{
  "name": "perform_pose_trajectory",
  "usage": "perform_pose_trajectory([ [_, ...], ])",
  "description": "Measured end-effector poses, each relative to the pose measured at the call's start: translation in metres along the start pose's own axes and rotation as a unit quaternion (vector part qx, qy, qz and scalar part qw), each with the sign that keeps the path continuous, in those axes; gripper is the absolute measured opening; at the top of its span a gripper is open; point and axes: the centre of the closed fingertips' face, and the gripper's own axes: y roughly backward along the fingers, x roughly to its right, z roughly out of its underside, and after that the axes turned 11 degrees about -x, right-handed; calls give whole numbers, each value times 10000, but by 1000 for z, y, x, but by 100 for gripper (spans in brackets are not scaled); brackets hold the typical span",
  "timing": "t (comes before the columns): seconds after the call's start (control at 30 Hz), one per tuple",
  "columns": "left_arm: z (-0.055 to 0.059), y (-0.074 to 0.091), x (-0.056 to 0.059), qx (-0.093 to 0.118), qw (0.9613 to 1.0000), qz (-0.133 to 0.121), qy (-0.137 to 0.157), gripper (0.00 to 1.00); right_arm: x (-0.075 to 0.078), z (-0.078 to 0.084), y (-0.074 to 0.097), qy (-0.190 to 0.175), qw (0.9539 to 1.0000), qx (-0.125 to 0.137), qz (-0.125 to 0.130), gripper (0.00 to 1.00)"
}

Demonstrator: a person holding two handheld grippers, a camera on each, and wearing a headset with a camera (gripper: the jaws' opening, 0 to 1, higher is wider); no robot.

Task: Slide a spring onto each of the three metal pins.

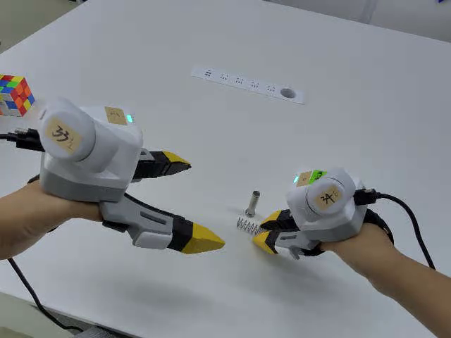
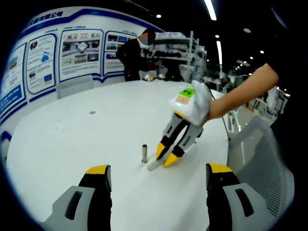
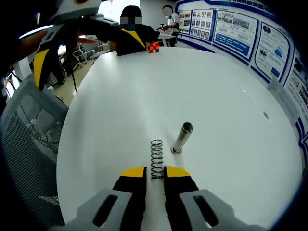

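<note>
One short metal pin (image 1: 252, 203) stands upright on the white table (image 1: 211, 127). A small coil spring (image 1: 247, 225) lies level just in front of it, its near end pinched in my right gripper (image 1: 266, 233). In the right gripper view the spring (image 3: 157, 158) sticks out from between the shut yellow tips (image 3: 155, 172), just left of the pin (image 3: 182, 137). My left gripper (image 1: 203, 204) hovers to the left, wide open and holding nothing. From the left gripper view, past its own jaws (image 2: 159, 175), I see the pin (image 2: 144, 153), the spring (image 2: 154, 165) and the right gripper (image 2: 167, 157).
A coloured puzzle cube (image 1: 14, 94) sits at the table's far left edge. A flush socket strip (image 1: 246, 83) runs across the table further back. A mesh chair (image 3: 26, 144) stands at the table's near edge, and people stand beyond the far side.
</note>
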Motion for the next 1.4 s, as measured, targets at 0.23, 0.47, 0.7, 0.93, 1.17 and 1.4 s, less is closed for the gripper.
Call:
perform_pose_trajectory([
  [0.23, -2, 0, 3, 61, 10000, 57, 42, 82, -1, -1, 1, -57, 10000, 42, -60, 12],
  [0.47, 0, -2, 6, -16, 10000, 92, -1, 82, -4, -4, 3, -21, 10000, 2, -44, 11],
  [0.7, 2, -1, 8, -66, 9999, 77, -79, 81, -6, -12, 18, 158, 9998, 66, -35, 11],
  [0.93, -1, -2, 15, -70, 9996, 176, -201, 73, -8, -29, 45, 557, 9979, 324, 51, 11],
  [1.17, -7, -4, 23, -59, 9991, 288, -313, 66, -15, -40, 71, 691, 9963, 518, 14, 11],
  [1.4, -15, -11, 34, -77, 9979, 404, -508, 61, -34, -48, 97, 1057, 9925, 615, -91, 11],
])
